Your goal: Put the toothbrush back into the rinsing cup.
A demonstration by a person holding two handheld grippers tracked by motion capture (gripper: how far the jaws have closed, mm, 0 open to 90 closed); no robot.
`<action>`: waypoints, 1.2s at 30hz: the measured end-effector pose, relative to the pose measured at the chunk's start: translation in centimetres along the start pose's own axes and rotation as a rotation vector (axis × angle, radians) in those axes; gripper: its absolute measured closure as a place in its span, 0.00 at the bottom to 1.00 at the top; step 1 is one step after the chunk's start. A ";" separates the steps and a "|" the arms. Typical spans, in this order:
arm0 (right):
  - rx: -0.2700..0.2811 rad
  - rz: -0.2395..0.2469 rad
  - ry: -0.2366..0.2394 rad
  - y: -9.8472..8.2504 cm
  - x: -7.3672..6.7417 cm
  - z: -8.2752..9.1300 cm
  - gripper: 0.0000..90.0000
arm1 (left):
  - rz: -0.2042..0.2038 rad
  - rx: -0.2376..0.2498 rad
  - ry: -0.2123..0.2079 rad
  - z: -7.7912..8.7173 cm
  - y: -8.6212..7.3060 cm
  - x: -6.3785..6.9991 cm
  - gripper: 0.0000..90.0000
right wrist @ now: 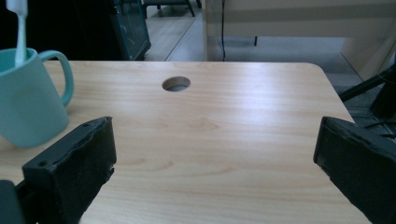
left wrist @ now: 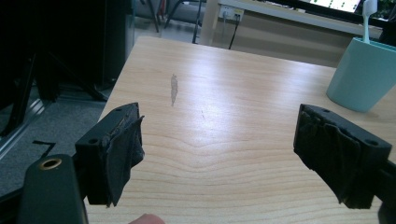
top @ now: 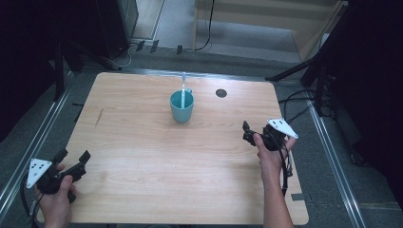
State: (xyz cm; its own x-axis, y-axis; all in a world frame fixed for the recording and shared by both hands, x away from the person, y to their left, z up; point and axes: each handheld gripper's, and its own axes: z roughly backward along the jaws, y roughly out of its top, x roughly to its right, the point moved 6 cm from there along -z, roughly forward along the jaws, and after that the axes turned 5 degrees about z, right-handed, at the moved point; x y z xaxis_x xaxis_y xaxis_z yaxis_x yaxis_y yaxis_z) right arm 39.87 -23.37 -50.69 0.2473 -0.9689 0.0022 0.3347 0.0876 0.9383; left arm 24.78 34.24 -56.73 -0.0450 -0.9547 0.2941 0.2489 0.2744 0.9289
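Standing on one table (top: pixel 142 142): one teal mug (top: pixel 182 106) holding one toothbrush (top: pixel 183 85); both grippers' jaws spread, empty.

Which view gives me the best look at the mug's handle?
The right gripper view: the handle shows as a full loop on the side of the mug, seen side-on. In the high view it is a small bump behind the rim. The left gripper view shows the mug's body but no handle.

A mug (top: pixel 182 107) stands on the table (top: pixel 142 156), a toothbrush (top: pixel 183 85) upright in it; right of the mug lies a cable hole (top: pixel 221 93).
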 end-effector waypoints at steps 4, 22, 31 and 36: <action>-0.016 -0.011 -0.004 -2.1 1.3 1.1 0.00 | 0.003 -0.001 0.000 0.0 0.0 0.0 0.18; 0.014 -0.071 -0.050 -7.6 5.2 5.4 0.00 | -0.006 -0.004 0.003 0.0 0.0 0.0 0.18; 0.022 -0.080 -0.065 -8.5 6.8 7.8 0.00 | -0.006 -0.005 0.001 0.0 0.0 0.0 0.18; 0.018 -0.087 -0.068 -9.2 7.7 9.1 0.00 | -0.002 -0.006 0.002 0.0 0.0 0.0 0.18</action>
State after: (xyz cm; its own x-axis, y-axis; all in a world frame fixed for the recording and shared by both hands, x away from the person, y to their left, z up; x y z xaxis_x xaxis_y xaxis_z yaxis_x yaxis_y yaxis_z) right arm 30.44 -33.73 -56.17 0.1553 -0.9863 -0.0565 0.3352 -0.0012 0.9422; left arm 24.81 34.22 -56.75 -0.0438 -0.9553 0.2923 0.2546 0.2722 0.9279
